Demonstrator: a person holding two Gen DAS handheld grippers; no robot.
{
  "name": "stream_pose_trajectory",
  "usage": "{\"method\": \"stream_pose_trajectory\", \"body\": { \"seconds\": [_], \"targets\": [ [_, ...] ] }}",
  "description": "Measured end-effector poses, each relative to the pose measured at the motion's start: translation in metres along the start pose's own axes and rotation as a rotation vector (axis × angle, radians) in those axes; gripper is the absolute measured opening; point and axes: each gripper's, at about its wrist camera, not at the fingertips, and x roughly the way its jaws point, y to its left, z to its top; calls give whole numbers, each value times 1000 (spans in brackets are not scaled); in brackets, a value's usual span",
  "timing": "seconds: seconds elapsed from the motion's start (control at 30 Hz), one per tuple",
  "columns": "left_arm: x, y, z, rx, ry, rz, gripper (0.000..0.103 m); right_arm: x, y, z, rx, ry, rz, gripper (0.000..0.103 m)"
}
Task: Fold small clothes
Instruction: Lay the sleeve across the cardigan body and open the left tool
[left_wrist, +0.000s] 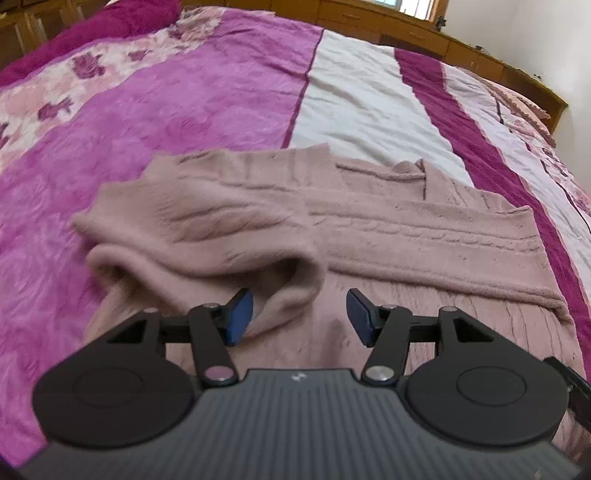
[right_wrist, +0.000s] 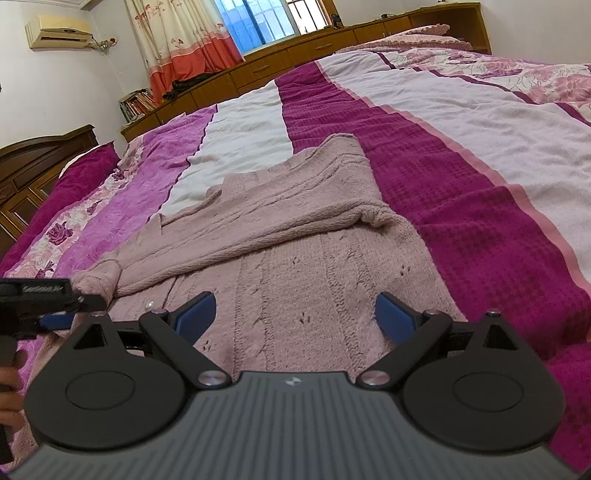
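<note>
Sweater (left_wrist: 369, 229), dusty pink cable knit, spread on striped magenta-and-white bedspread (left_wrist: 184, 122), mid-frame in both views. Sleeve cuff (left_wrist: 280, 291) lying loose beside left pad of left gripper (left_wrist: 299, 317); jaws parted, pressing on nothing. Right gripper (right_wrist: 295, 317) spread wide over sweater body at lower centre, empty. Wooden cabinets (right_wrist: 295, 48) along upper edge.

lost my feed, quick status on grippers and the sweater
Left gripper open, sleeve cuff loose between the jaws. Right gripper open, empty, over the pink sweater on the bedspread. Nothing in the way.
</note>
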Motion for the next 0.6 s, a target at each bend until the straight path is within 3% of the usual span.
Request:
{"method": "stream_pose_trajectory", "body": {
  "seconds": [0.6],
  "targets": [
    [-60, 64, -5, -71, -13, 99, 58, -9, 30, 6, -47, 34, 71, 97]
  ]
}}
